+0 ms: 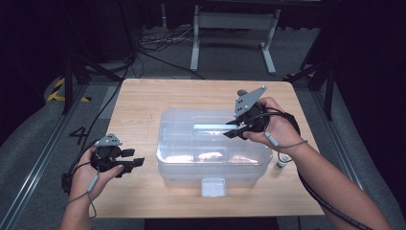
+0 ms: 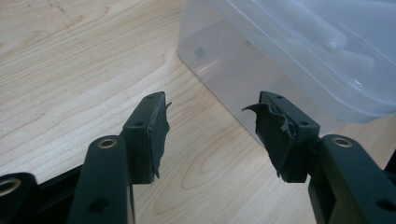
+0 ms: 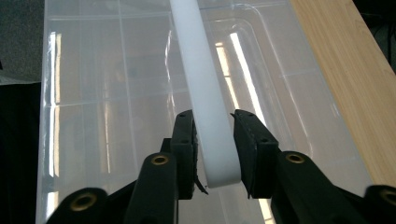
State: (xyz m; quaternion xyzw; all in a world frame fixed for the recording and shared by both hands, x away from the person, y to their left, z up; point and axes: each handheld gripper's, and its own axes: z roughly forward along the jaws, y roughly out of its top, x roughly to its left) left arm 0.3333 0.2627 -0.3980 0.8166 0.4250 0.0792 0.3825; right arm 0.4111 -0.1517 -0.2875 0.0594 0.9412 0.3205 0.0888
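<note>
High view: wooden table (image 1: 143, 96) across mid-frame, carrying a clear plastic storage box (image 1: 210, 163) at centre, lid on, front latch (image 1: 213, 187) at lower centre. White carry handle (image 1: 210, 127) along the lid top, centre frame. Right gripper (image 1: 234, 128) at centre right, closed on the handle's right end; confirmed in right gripper view, pads either side of the white bar (image 3: 205, 93), contact apparent. Left gripper (image 1: 136, 160) at lower left, jaws spread wide, empty, just beside the box's left wall; same in left gripper view (image 2: 210, 126). Small vial (image 1: 281, 163) on the table at right of the box. Judged step: handle grasped, lift pending. Next move likely calls for a level, straight raise with firm grip.
</note>
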